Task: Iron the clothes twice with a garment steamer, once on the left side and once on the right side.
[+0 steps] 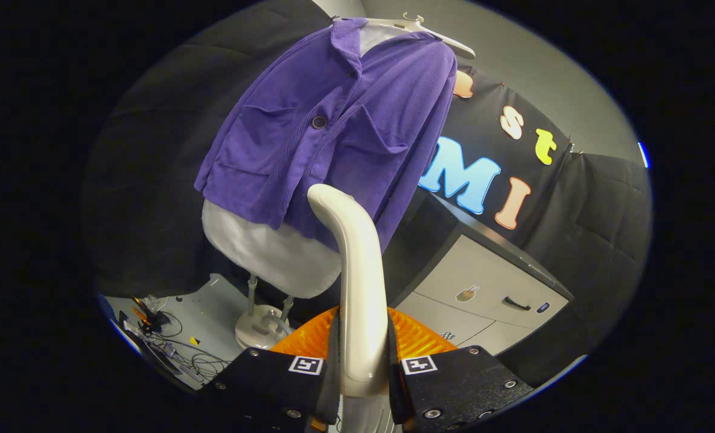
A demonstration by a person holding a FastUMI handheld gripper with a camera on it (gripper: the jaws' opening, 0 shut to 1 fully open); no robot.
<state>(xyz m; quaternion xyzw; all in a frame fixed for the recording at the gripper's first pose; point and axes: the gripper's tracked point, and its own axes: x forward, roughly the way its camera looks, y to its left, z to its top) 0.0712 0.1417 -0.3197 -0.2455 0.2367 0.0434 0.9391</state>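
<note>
Fingers clamp the steamer handle just before the purple jacket, grey cabinet beside

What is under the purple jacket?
The purple jacket hangs on a white hanger over a white mannequin body on a stand. Its upper part is covered. The gripper clamps the steamer handle.

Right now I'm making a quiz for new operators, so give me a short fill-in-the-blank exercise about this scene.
1. The gripper is shut on the handle of the cream ____.
2. The purple jacket hangs on a white ____.
3. The steamer curves up toward the jacket's lower ____.
4. Beyond the fingers to the right stands a grey ____ with a dark handle.

Missing words: steamer; hanger; hem; cabinet
</note>
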